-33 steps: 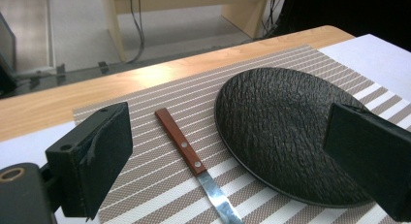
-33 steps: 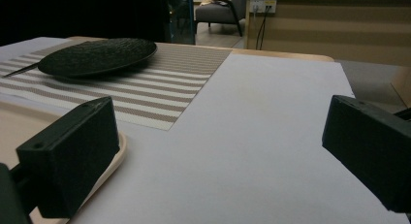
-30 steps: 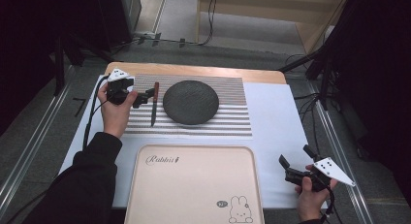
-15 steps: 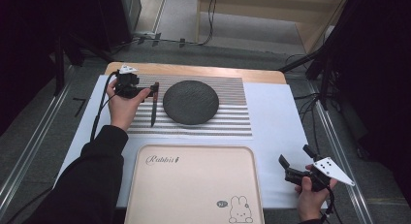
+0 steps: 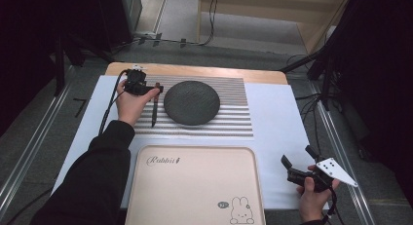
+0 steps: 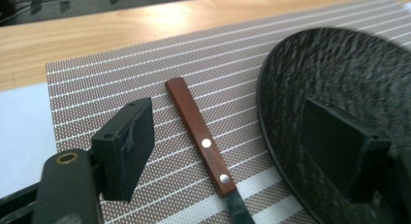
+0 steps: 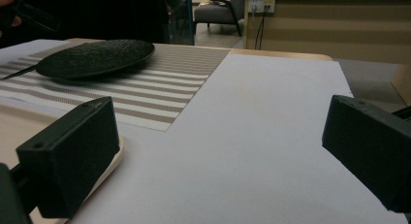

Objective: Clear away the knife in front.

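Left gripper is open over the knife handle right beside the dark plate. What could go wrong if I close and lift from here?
1. In the left gripper view the knife lies close to the plate, and one jaw of the left gripper hangs over the plate's rim; closing may pinch or nudge the plate.
2. The handle lies flat on the striped mat, so the jaws may slide off or catch the weave.
3. The blade end looks tucked near the rim, so lifting might drag it against the plate.
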Available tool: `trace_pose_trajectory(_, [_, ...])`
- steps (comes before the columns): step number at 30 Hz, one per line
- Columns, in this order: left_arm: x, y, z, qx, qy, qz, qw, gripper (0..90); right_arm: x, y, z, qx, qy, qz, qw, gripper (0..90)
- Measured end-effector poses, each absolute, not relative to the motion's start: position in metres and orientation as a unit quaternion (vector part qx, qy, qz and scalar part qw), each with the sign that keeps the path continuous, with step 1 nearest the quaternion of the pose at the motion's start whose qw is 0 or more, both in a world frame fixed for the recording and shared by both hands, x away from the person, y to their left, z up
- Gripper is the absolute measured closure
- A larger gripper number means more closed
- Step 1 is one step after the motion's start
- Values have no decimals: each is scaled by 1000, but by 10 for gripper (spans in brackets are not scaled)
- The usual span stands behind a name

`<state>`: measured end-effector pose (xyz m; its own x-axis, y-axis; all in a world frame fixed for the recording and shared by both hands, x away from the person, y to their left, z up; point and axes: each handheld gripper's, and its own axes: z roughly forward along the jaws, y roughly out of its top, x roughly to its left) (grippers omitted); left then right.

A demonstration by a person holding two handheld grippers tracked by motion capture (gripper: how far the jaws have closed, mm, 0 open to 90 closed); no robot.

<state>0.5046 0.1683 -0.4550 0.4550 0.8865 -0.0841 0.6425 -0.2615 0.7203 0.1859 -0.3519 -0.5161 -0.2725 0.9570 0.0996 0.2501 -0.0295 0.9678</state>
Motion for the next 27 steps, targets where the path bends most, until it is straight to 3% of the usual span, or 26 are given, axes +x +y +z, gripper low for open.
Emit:
trace_pose_trajectory(8, [514,166,-463,776,515,170,321,357,186,-352,-516,496,608,518,341,0])
trace_pose_trajectory(14, [516,165,-471,783,524,157,297,521,186,-352,-516,497,607,518,342,0])
trace_pose_trajectory(27, [512,160,-475,797,526,134,266,627,186,-351,-516,497,607,518,341,0])
